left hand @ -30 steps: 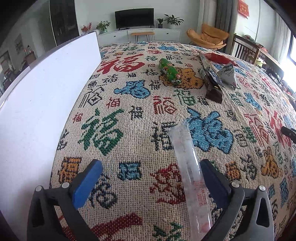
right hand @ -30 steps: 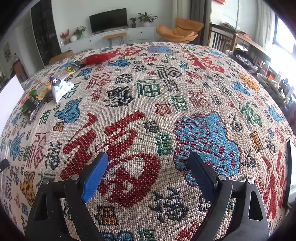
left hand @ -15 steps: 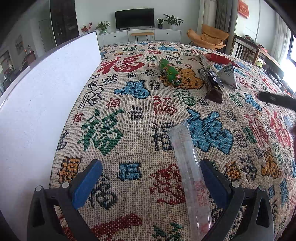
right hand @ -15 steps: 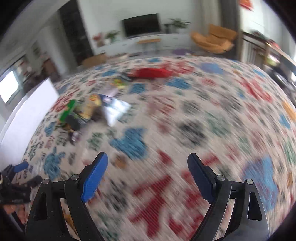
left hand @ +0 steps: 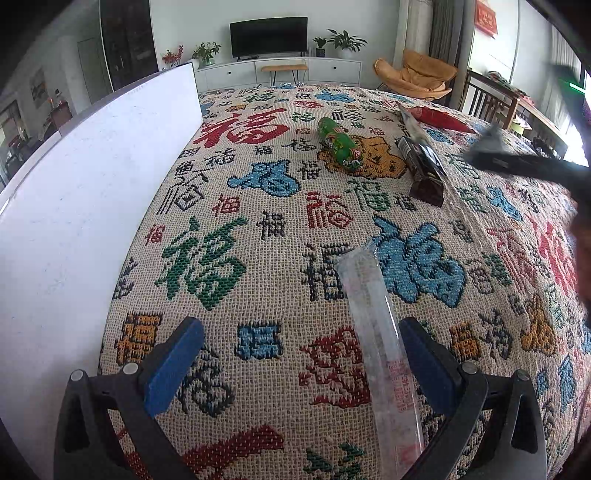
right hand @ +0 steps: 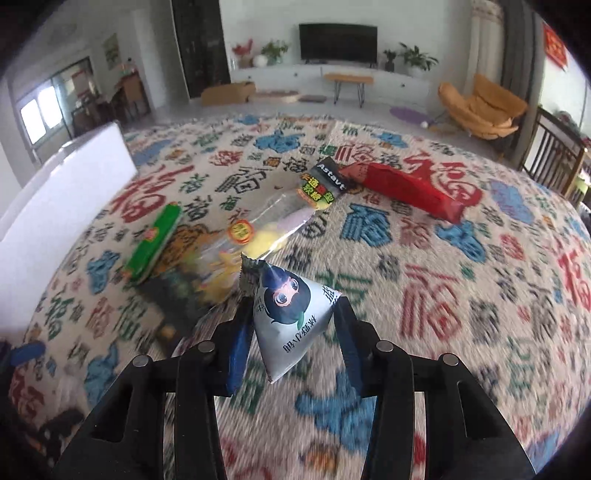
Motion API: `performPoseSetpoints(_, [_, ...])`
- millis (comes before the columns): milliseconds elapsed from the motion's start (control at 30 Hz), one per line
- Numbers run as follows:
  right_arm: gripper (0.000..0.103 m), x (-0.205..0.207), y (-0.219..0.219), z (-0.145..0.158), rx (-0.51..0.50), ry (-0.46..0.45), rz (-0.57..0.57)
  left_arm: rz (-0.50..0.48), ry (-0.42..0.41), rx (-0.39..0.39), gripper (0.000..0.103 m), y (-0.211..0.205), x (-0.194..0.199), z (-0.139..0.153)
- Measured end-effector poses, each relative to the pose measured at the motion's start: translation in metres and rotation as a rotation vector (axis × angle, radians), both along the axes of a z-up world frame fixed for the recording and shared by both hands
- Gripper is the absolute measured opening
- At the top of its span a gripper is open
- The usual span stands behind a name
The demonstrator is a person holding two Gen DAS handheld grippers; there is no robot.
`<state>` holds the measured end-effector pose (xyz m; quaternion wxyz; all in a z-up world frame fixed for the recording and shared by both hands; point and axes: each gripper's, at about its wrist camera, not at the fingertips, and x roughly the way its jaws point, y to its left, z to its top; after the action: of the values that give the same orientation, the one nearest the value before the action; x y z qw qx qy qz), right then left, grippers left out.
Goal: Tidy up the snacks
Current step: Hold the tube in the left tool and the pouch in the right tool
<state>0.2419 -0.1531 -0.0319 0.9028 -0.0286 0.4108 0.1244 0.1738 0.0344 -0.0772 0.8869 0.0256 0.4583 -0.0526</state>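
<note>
Pinching a silver triangular snack pouch [right hand: 295, 317], the right gripper [right hand: 291, 332] has just been closing its fingers on it and holds it above the patterned table [right hand: 424, 295]. Behind lie a green packet [right hand: 155, 243], a clear bag [right hand: 258, 229] and a red packet [right hand: 406, 190]. Left gripper [left hand: 303, 362] fingers are spread wide over a clear tube [left hand: 376, 332].

Both wrist views close above table [left hand: 258, 258], angled down, facing far TV [left hand: 268, 36]; share green snack [left hand: 340, 144], white board [left hand: 92, 192].
</note>
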Motion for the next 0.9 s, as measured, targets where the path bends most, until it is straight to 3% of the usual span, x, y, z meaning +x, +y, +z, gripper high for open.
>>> performPoseSetpoints(167, [0.046, -0.085, -0.023, 0.017, 0.105, 0.024, -0.01, 0.0, 0.0, 0.002, 0.103, -0.001, 0.0, 0.0])
performPoseSetpoints(300, [0.048, -0.136, -0.025, 0.01, 0.066, 0.02, -0.058, 0.001, -0.001, 0.001, 0.103, -0.001, 0.0, 0.0])
performPoseSetpoints(433, [0.056, -0.136, -0.021, -0.018, 0.032, 0.069, -0.069, 0.001, -0.001, 0.002, 0.103, 0.0, 0.0, 0.0])
performPoseSetpoints(500, [0.072, -0.133, -0.02, -0.023, 0.044, 0.054, -0.065, 0.001, -0.001, 0.002, 0.103, -0.001, 0.0, 0.0])
performPoseSetpoints(533, [0.074, -0.129, -0.019, -0.024, 0.033, 0.063, -0.073, 0.001, -0.001, 0.002, 0.103, -0.001, 0.0, 0.001])
performPoseSetpoints(900, [0.084, -0.133, -0.005, -0.032, -0.055, 0.035, -0.046, 0.001, -0.001, 0.001, 0.103, -0.001, 0.0, 0.0])
